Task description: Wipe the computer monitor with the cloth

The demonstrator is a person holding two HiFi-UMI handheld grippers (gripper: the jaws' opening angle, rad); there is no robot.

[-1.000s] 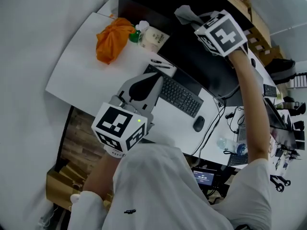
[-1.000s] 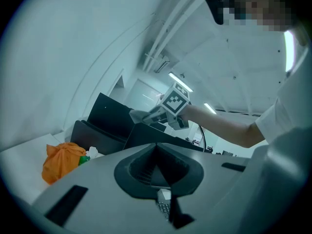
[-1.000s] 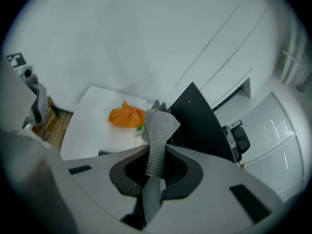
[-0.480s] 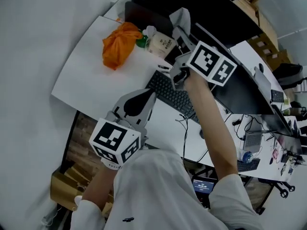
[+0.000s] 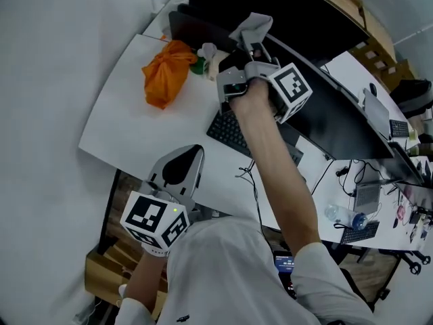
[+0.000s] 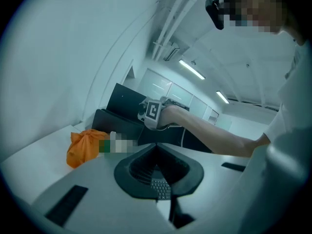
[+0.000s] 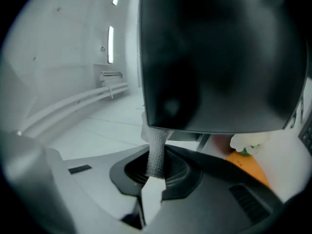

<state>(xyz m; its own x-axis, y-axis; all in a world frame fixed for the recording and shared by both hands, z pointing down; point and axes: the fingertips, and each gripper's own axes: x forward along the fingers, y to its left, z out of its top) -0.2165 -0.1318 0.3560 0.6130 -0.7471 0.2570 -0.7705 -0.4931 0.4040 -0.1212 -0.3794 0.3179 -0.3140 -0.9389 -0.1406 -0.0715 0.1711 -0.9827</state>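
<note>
Grey cloth [image 5: 252, 27] is clamped in our right gripper [image 5: 249, 46], against the monitor's [image 5: 325, 114] corner. Our left gripper [image 5: 193, 153] hangs closed and empty over the desk's [image 5: 128, 127] near edge. A knotted orange bag [image 5: 166, 70], its contents hidden, sits near the far edge.

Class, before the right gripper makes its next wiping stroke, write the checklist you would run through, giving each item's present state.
1. Cloth clamped in the right gripper: ok.
2. Cloth reaches the monitor: ok, it meets the edge.
3. Cloth lying flat on the screen face: cannot tell.
4. Left gripper away from the monitor, jaws together, empty: ok.
5. Orange bag clear of the cloth: ok, it lies apart on the desk.
6. Keyboard clear of the cloth: ok, it is under the forearm.
</note>
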